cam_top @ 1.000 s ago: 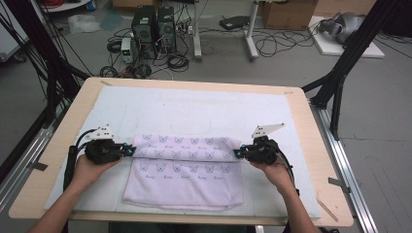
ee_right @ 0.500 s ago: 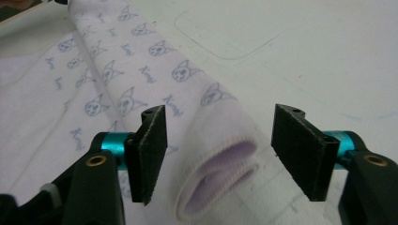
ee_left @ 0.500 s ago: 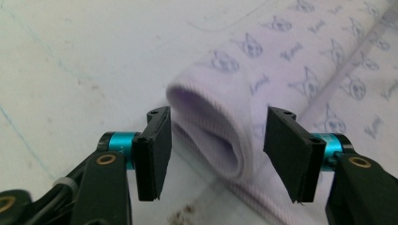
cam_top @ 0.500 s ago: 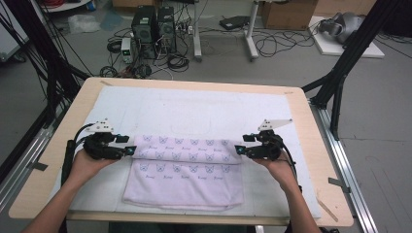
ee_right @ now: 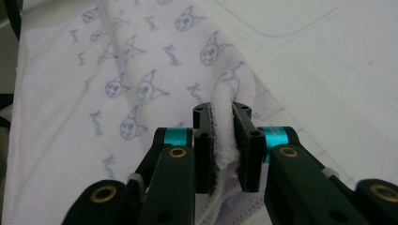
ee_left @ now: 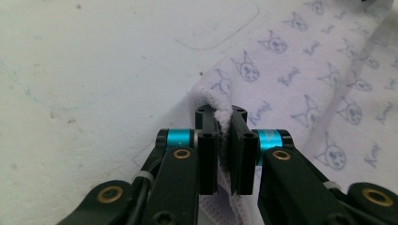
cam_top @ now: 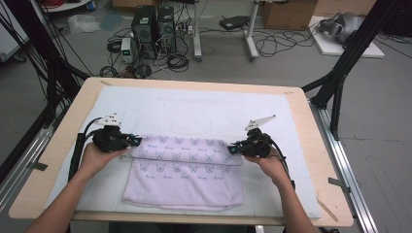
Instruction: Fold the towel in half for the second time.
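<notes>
My two claws pinch the far corners of a lilac printed towel (cam_top: 184, 170) folded on the white mat (cam_top: 194, 109) of the desk (cam_top: 311, 145). The left claw (ee_left: 224, 117) has just closed again on the towel's left corner, a thick fold of terry squeezed between its pads; the right claw (ee_right: 224, 115) has done the same at the right corner, its cloth bulging up between the jaws. In the high view the left claw (cam_top: 136, 141) and right claw (cam_top: 232, 148) sit at either end of the towel's rolled far edge, the rest lying flat toward me. I judge the towel light, soft and limp: it will sag between grips and will not slip much on these pads. Corners, taken through both layers, look the best hold.
</notes>
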Tool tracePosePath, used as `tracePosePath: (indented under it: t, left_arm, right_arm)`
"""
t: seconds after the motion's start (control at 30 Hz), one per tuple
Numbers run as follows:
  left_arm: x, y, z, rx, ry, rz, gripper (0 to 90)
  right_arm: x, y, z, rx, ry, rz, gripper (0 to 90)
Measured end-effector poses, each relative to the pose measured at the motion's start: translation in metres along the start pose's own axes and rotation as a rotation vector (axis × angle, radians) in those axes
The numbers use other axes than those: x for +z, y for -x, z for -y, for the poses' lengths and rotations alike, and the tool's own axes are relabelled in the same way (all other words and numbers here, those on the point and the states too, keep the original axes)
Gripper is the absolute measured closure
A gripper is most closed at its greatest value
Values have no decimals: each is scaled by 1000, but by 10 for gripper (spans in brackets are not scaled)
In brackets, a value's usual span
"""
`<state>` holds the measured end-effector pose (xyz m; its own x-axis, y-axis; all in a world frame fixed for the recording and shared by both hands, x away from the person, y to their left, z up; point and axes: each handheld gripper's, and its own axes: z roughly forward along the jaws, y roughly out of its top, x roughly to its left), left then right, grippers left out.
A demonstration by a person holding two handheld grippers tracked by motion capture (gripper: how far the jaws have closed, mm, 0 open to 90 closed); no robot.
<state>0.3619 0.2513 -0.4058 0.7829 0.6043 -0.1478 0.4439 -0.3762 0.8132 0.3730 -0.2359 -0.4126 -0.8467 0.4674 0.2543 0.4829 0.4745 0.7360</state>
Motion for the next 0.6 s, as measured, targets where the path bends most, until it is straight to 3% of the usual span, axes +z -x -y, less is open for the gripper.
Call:
tracePosePath:
  t: [0.13, 0.3, 0.43, 0.5, 0.6]
  left_arm:
    - [-18, 11, 2, 21, 49, 9, 845]
    - [-41, 30, 19, 34, 99, 22, 845]
    - [-59, 49, 46, 59, 72, 41, 791]
    - [-66, 58, 56, 74, 39, 39, 694]
    - [-69, 62, 58, 83, 21, 40, 591]
  right_arm:
    - [-14, -17, -4, -48, 50, 2, 821]
    - [-36, -47, 3, -111, 126, -3, 822]
    - [-44, -67, 28, -120, 141, -36, 781]
    - [-46, -73, 43, -114, 134, -58, 716]
    - [-49, -76, 53, -102, 137, -62, 651]
